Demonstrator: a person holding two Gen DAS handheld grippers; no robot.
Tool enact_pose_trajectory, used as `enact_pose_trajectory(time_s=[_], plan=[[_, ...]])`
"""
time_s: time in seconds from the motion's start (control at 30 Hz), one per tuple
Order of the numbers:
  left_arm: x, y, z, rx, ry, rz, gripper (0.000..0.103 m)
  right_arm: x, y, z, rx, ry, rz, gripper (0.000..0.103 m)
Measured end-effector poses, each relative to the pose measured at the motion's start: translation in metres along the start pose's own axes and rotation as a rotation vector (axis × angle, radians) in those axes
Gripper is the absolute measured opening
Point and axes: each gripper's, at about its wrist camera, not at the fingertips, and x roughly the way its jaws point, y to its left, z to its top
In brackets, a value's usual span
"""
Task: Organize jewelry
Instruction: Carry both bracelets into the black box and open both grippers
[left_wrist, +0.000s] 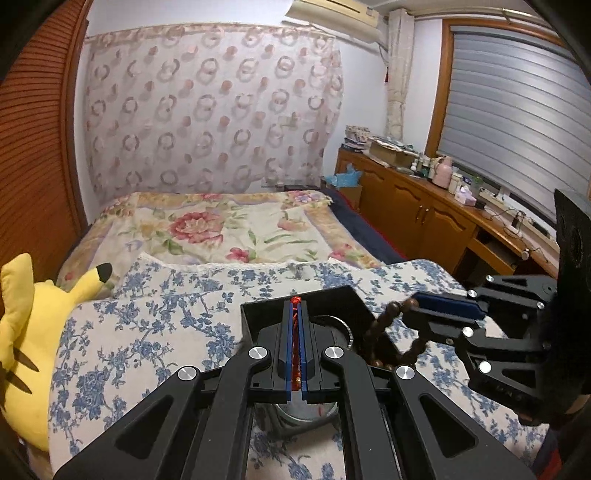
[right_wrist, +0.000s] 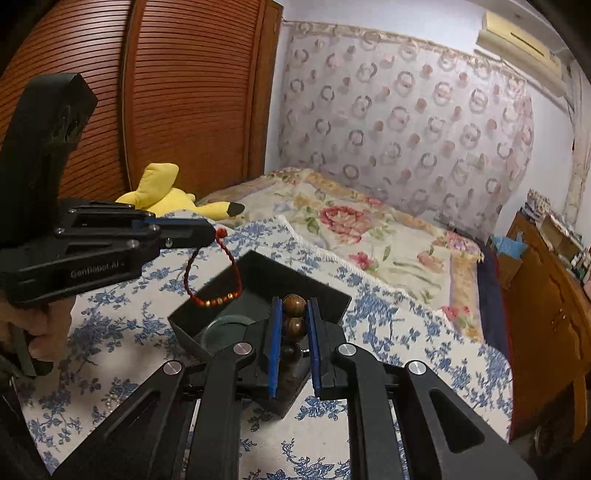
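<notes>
My left gripper (left_wrist: 295, 306) is shut on a red braided bracelet (left_wrist: 294, 325). In the right wrist view this left gripper (right_wrist: 212, 230) holds the red bracelet (right_wrist: 214, 295) so it hangs over the open black box (right_wrist: 325, 291). My right gripper (right_wrist: 294, 306) is shut on a brown wooden bead bracelet (right_wrist: 294, 314), just above the box. In the left wrist view the right gripper (left_wrist: 415, 299) comes in from the right with the bead bracelet (left_wrist: 380, 325) dangling over the black box (left_wrist: 354, 299). A round glass-faced piece (right_wrist: 225, 328) lies in the box.
The box sits on a blue-flowered cloth (left_wrist: 155, 332) on a bed. A yellow plush toy (left_wrist: 26, 332) lies at the left. A floral blanket (left_wrist: 229, 229) covers the far bed. A wooden cabinet (left_wrist: 424, 206) with clutter runs along the right wall.
</notes>
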Motion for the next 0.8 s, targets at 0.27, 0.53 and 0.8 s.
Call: enact_pose_trajectory(time_s=[0.27,0.53,0.8], plan=[[0.022,0.008,0.006,-0.021,0.027,0.013,0.002,0.006,-0.006,-0.002,0.064,0.025,0.006,0.017],[0.029,0.008,0.012,-0.028,0.030,0.009,0.014,-0.014,-0.015,-0.009,0.092,0.001,0.012,0.024],[0.009,0.001,-0.003,-0.019,0.013,0.010,0.049,-0.030,-0.009,-0.033,0.139,-0.012,0.052,0.024]])
